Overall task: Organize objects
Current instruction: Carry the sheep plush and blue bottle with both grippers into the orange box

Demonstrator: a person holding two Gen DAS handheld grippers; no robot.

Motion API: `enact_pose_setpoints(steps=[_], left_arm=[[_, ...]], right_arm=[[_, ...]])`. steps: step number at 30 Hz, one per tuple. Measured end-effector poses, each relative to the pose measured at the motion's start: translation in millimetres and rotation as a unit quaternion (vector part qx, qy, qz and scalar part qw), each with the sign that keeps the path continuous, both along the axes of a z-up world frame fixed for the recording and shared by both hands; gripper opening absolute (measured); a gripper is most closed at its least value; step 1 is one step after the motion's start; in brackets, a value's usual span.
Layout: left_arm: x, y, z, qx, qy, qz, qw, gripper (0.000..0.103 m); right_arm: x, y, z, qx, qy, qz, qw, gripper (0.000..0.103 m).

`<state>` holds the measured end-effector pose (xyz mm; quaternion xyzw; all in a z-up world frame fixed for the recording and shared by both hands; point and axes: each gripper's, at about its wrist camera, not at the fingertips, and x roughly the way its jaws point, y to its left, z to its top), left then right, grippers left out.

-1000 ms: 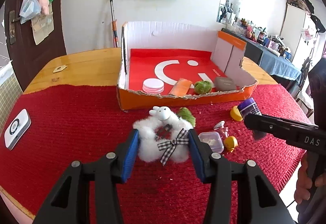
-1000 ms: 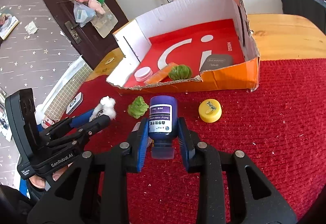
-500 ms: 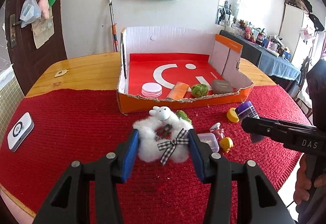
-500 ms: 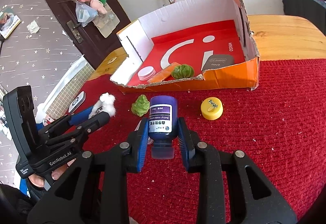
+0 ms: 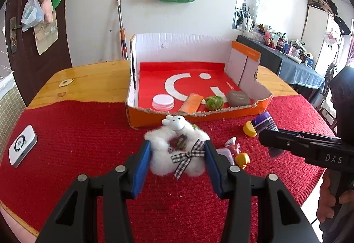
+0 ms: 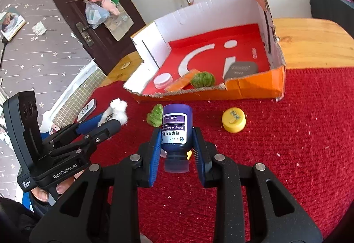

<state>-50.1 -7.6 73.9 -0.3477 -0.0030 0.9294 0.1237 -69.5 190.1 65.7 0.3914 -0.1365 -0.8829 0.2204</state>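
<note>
While both tongs stay loaded, nothing has shifted.
Left gripper (image 5: 177, 152) clamps the plush toy (image 5: 177, 150); right gripper (image 6: 176, 143) clamps the purple bottle (image 6: 176, 130); the far box (image 5: 199, 115) awaits both.

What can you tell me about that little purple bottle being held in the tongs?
The purple bottle is small, dark violet plastic by its look, with a purple and white printed label and a paler, see-through cap. It is clamped between the blue pads of the right tongs, cap end toward the camera, base pointing toward the torn orange box. It appears lifted off the red cloth. Only the pads touch it. In the left view it shows at.
</note>
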Motion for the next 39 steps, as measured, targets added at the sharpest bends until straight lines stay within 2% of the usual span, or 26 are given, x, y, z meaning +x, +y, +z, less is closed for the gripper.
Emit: enact_pose_setpoints(steps=[8, 14, 19, 25, 31, 39], left_arm=[[-25.6, 10.8, 21.2, 0.008, 0.006, -0.03, 0.9995, 0.05], [-73.9, 27.7, 28.5, -0.002, -0.005, -0.053, 0.9986, 0.05], [-124.1, 39.1, 21.0, -0.034, -0.023, -0.05, 0.9979, 0.05], [-171.0, 43.1, 3.5, -0.038, -0.065, -0.051, 0.9959, 0.05], [-193.1, 42.0, -8.4, -0.038, -0.092, -0.054, 0.9935, 0.05], [-198.2, 41.5, -22.7, -0.042, -0.118, -0.06, 0.9903, 0.05]], right_arm=[[-20.3, -1.1, 33.3, 0.015, 0.032, 0.006, 0.999, 0.027], [-73.3, 2.9, 46.3, 0.027, 0.021, 0.001, 0.999, 0.027], [-122.8, 2.1, 38.3, 0.063, -0.009, -0.006, 0.998, 0.027], [-169.4, -5.7, 13.8, 0.1, -0.066, 0.004, 0.993, 0.027], [-186.2, -13.2, -1.9, 0.143, -0.087, 0.007, 0.986, 0.027], [-194.9, -25.5, -10.3, 0.183, -0.1, 0.011, 0.978, 0.027]])
